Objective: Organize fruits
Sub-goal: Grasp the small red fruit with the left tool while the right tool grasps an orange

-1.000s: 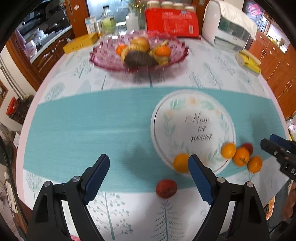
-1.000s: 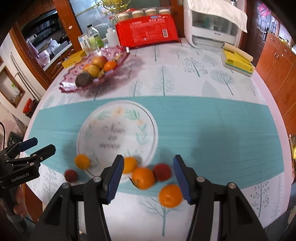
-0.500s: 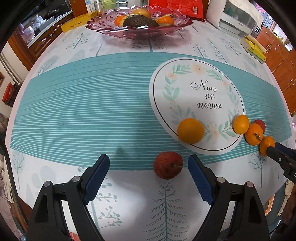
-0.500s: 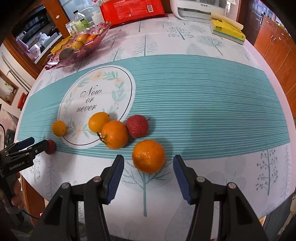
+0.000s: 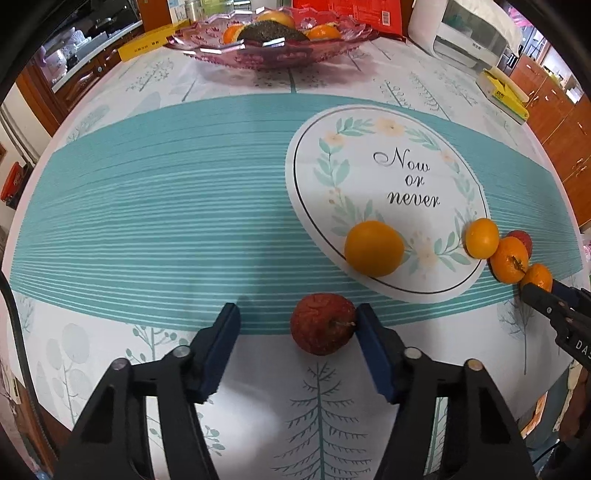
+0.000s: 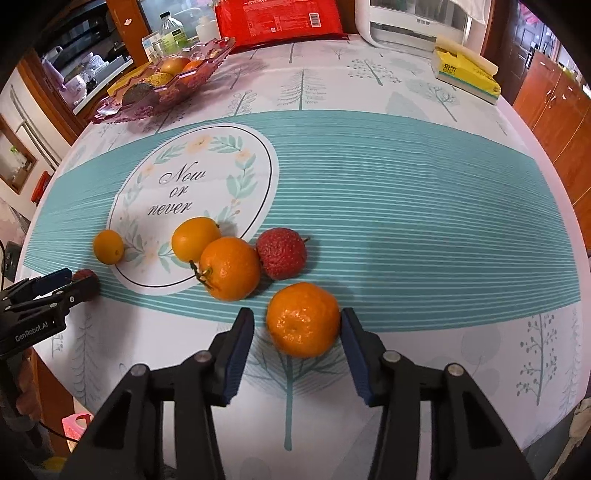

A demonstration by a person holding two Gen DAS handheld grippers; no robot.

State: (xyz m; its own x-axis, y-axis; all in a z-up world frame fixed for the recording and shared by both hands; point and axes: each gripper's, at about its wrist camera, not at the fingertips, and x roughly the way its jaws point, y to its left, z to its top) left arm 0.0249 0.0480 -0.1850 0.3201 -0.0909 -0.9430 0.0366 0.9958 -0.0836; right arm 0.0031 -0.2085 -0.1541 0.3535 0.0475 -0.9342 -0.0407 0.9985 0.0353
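Note:
In the left wrist view a wrinkled red fruit lies on the tablecloth between the fingers of my left gripper. The jaws are closing: the right pad touches the fruit and the left pad stands apart from it. In the right wrist view a mandarin sits between the fingers of my right gripper. Those jaws are closing too, with a narrow gap showing on the left side. Beyond it lie a stemmed mandarin, a red lychee and two yellow-orange fruits. A pink glass bowl holds several fruits.
At the back of the round table stand a red package, a white appliance, bottles and a yellow box. The table's near edge runs just below both grippers. Wooden cabinets stand to the right.
Both grippers have come down close to the tablecloth. The left one's jaws have narrowed around the red fruit, and the right one's around the mandarin.

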